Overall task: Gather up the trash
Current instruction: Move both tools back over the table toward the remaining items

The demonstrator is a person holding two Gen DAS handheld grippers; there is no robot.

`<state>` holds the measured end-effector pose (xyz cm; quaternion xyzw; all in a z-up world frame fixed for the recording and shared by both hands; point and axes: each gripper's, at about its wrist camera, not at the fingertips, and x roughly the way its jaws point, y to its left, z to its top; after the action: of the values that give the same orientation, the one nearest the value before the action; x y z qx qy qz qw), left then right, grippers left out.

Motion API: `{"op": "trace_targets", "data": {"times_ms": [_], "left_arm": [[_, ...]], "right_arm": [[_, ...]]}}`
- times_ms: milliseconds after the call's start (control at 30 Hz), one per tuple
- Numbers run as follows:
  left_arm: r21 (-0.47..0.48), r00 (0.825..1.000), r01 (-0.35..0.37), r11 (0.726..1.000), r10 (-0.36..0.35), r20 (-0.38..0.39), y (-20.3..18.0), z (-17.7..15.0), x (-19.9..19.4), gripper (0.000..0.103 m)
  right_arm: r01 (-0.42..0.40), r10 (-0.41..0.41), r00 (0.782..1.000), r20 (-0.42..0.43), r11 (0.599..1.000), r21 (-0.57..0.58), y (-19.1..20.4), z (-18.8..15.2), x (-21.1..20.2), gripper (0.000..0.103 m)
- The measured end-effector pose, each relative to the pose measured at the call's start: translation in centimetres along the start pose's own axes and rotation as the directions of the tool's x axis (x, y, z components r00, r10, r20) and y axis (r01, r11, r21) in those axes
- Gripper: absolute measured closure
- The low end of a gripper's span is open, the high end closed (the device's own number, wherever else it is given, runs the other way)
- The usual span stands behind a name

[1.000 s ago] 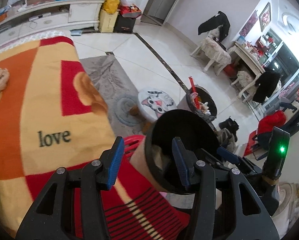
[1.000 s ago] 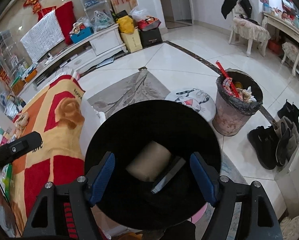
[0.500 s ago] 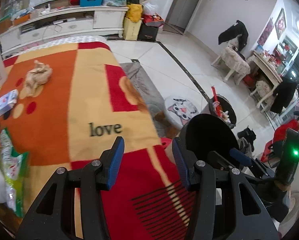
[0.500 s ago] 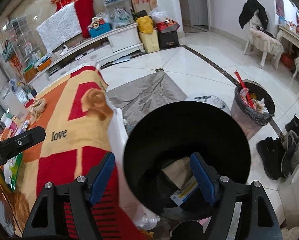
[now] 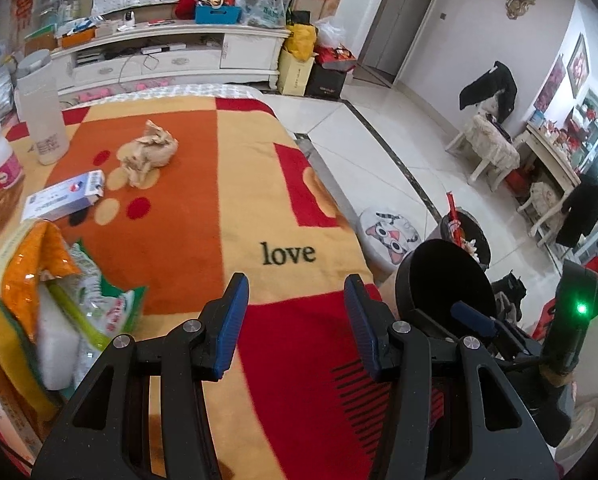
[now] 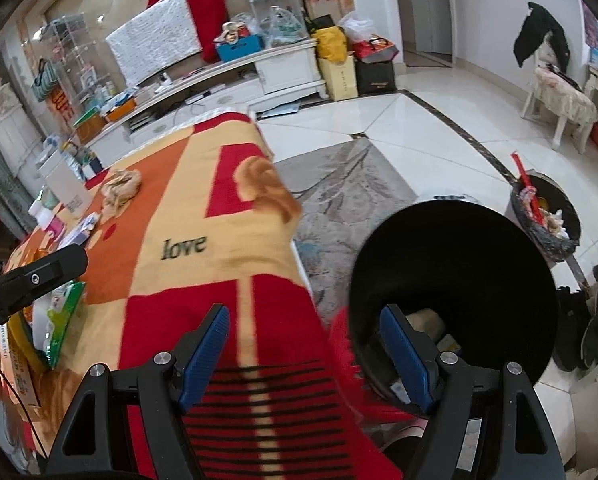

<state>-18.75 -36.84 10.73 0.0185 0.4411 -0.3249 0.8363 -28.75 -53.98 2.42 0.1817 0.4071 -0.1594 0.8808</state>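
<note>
Swinging away from the black bin (image 6: 455,292), both tongs now face the blanket-covered desk (image 5: 219,184). The left tongs (image 5: 295,320) and right tongs (image 6: 305,354) stand open and empty. The bin, with scraps inside, sits beside the desk's edge, off to the right. A crumpled brown paper (image 5: 149,152) lies far across the desk, likely the next trash to collect.

Fuzzy cloth blanket (image 5: 187,240); glossy floor tiles (image 5: 363,136)
</note>
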Motion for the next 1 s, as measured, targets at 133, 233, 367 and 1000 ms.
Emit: {"op": "trace_targets", "data": {"times_ms": [133, 233, 367, 1000], "left_arm": [[-0.012, 1.000, 0.013, 1.000, -0.013, 0.019, 0.8, 0.2, -1.4, 0.055], [-0.020, 0.999, 0.033, 0.999, -0.033, 0.027, 1.1, 0.1, -2.5, 0.052], [-0.022, 0.998, 0.058, 0.998, -0.057, 0.032, 0.9, -0.4, -3.8, 0.051], [-0.080, 0.997, -0.050, 0.996, 0.055, 0.055, 6.9, -5.0, -10.7, 0.051]], "right_arm": [[-0.010, 0.010, 1.000, 0.002, 1.000, -0.015, 1.1, 0.2, 0.0, 0.028], [-0.016, 0.016, 1.000, 0.003, 0.999, -0.030, 2.1, 0.3, -0.1, 0.028], [-0.030, 0.030, 1.000, -0.002, 0.998, -0.047, 3.4, 0.1, 0.1, 0.027], [-0.131, 0.129, 0.991, -0.024, 0.979, -0.155, 10.2, -1.3, 0.1, 0.027]]}}
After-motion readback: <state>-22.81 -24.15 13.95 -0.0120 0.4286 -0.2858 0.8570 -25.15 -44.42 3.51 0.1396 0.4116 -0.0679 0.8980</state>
